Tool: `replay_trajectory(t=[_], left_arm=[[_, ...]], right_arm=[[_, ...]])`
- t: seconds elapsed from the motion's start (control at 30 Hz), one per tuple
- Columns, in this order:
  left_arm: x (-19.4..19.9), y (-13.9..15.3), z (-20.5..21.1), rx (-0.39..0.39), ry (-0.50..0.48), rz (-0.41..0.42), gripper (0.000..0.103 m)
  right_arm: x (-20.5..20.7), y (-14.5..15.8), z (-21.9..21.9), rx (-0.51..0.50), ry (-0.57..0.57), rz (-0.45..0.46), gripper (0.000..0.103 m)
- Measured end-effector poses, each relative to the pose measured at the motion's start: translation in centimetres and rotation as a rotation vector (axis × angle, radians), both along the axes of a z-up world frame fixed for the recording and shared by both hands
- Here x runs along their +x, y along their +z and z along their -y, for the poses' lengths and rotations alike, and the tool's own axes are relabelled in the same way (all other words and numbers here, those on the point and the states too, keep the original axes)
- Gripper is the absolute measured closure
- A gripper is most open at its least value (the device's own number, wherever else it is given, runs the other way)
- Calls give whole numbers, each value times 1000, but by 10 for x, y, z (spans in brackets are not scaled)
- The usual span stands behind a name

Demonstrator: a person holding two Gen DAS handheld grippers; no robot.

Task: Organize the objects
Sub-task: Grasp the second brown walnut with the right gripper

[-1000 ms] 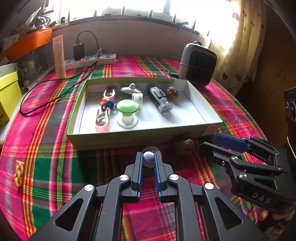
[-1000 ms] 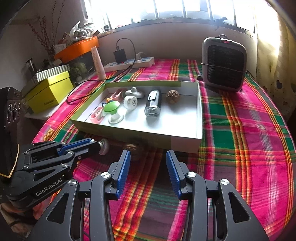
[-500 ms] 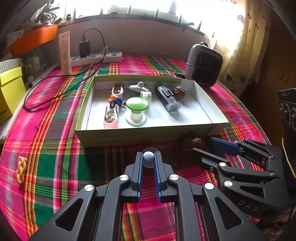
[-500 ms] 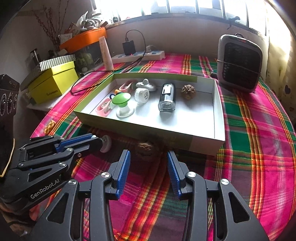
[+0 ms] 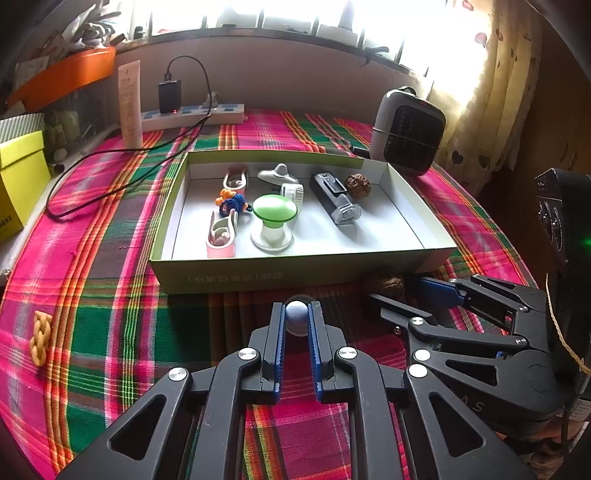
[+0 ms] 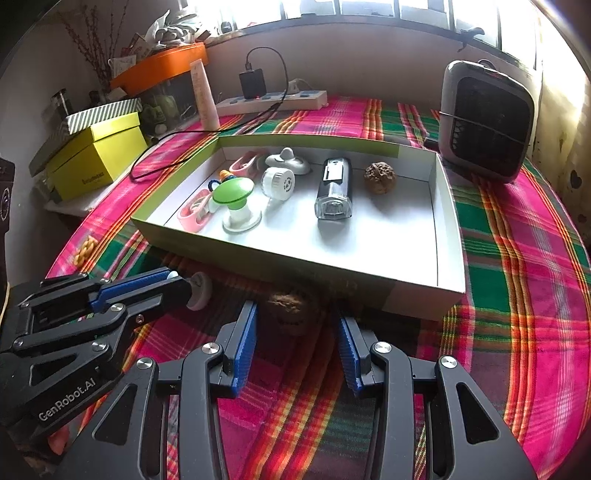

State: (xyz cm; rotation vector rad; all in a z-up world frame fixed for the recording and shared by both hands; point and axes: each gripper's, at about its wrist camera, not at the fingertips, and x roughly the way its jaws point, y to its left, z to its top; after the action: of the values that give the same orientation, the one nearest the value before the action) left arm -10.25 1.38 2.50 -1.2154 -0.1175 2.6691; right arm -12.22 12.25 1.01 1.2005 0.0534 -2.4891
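Before the tray (image 5: 258,275) on the plaid counter (image 6: 517,266): left tool (image 5: 296,321) clenched on small grey ball (image 5: 296,318), seen in left view. Right view only: right tool (image 6: 298,343) spread wide, straddling brown walnut (image 6: 289,303) without touching, just outside tray's near wall.

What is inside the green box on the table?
Inside the green box: a walnut, a bike light, a green-topped stand, a white cap and pink clips. The stand partly covers one clip.

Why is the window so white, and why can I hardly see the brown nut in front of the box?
Left wrist view: sunlight blows out the window. Right wrist view: the nut sits in the box's dark shadow, between the right gripper's open fingers.
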Motion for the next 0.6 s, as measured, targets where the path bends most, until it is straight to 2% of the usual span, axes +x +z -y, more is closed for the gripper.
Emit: replay_trajectory(t=[0.23,0.3,0.6], left_arm=[[0,0,1,2,0,0,92],[0,0,1,0,-1,0,92],[0,0,1,2,0,0,92]], right_arm=[[0,0,-1,-5,-5,1,61],[0,1,-1,-8,0,-1,70],[1,2,0,-4,0,-9,70]])
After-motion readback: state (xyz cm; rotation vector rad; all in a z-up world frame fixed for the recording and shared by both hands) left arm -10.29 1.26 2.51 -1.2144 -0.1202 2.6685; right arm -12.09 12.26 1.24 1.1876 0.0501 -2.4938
